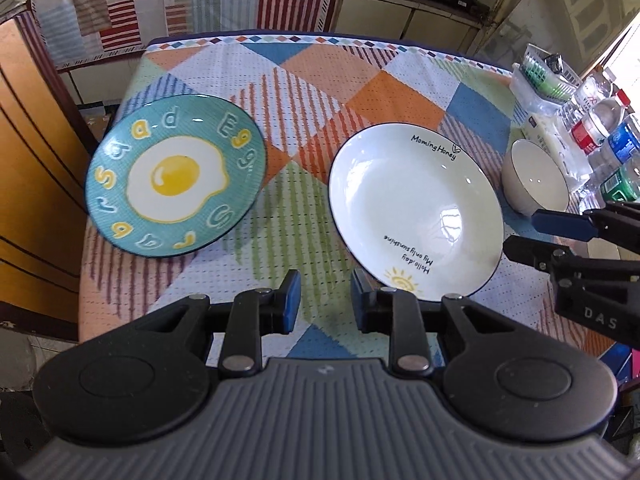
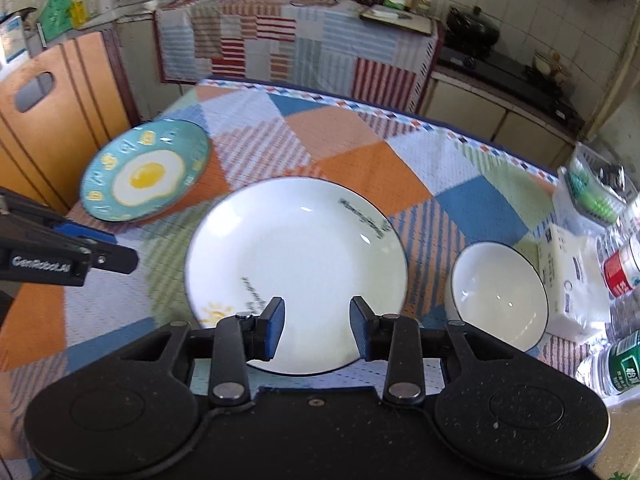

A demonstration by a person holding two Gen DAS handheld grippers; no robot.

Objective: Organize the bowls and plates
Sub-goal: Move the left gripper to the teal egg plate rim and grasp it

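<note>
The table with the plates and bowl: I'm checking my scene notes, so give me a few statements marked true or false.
1. The teal egg plate is stacked on the white plate. False: they lie apart on the tablecloth.
2. The white bowl stands right of the white plate. True.
3. The right tongs hold the bowl. False: nothing is between them.
4. The white plate shows a small sun drawing. True.
5. The left tongs grip the egg plate. False: they hold nothing.
</note>
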